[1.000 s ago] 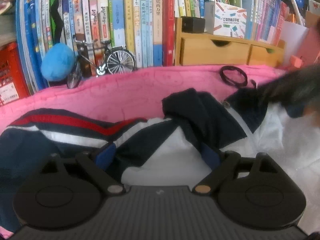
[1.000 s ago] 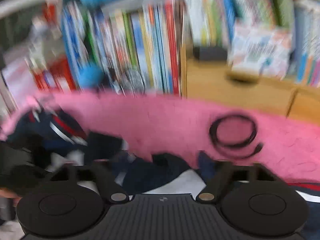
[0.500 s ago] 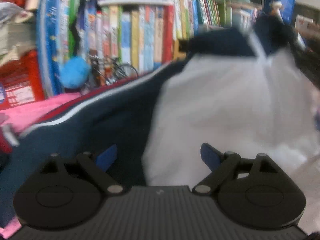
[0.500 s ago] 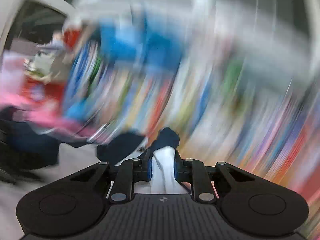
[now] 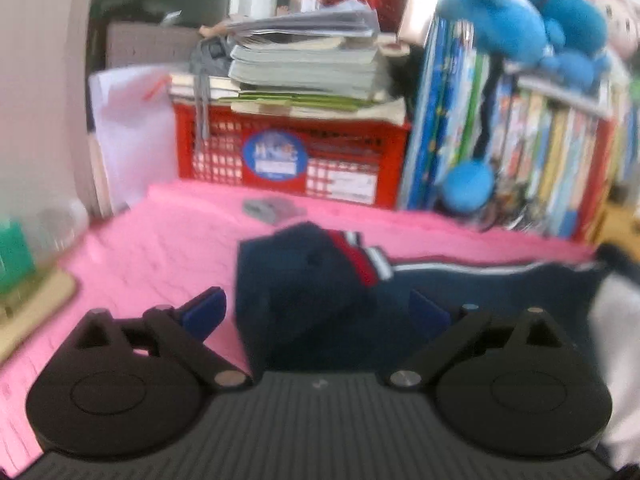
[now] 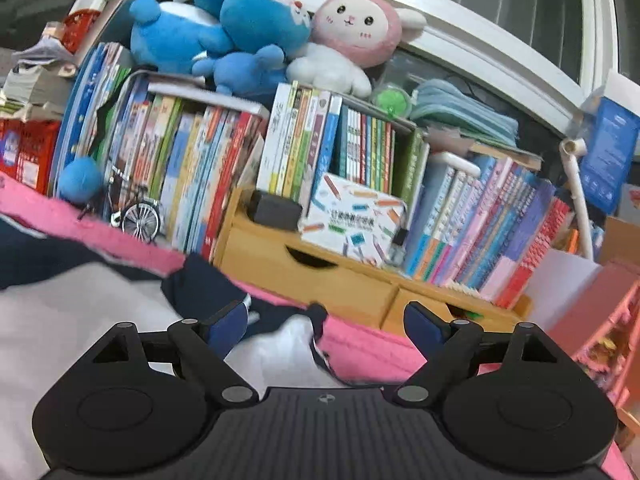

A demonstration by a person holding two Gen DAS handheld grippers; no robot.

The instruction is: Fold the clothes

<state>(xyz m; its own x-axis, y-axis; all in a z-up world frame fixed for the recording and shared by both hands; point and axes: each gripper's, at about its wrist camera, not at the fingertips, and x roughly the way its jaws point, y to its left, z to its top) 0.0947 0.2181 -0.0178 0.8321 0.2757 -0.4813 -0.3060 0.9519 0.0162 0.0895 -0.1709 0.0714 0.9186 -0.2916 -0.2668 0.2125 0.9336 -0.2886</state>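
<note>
A navy garment (image 5: 304,276) with red and white stripes lies on the pink cloth (image 5: 160,248). My left gripper (image 5: 316,304) hovers at its striped left end. Its jaws are opening wide, with the navy fabric lying between them untouched by the blue pads. In the right wrist view the garment's white part (image 6: 80,300) and a navy edge (image 6: 200,284) lie on the pink cloth (image 6: 360,344). My right gripper (image 6: 326,320) is just above a white and navy corner. Its jaws are opening, and the corner lies loose between them.
A red crate (image 5: 288,152) stacked with books stands behind the cloth at the left. A row of upright books (image 6: 192,168) topped with plush toys (image 6: 224,28) lines the back. A wooden drawer unit (image 6: 320,280) and a model bicycle (image 6: 136,216) stand at the cloth's far edge.
The right gripper, pinched on white fabric half a second ago, has let it go and spread its jaws. The left gripper swung left to the striped end, and the lifted garment has dropped flat.
</note>
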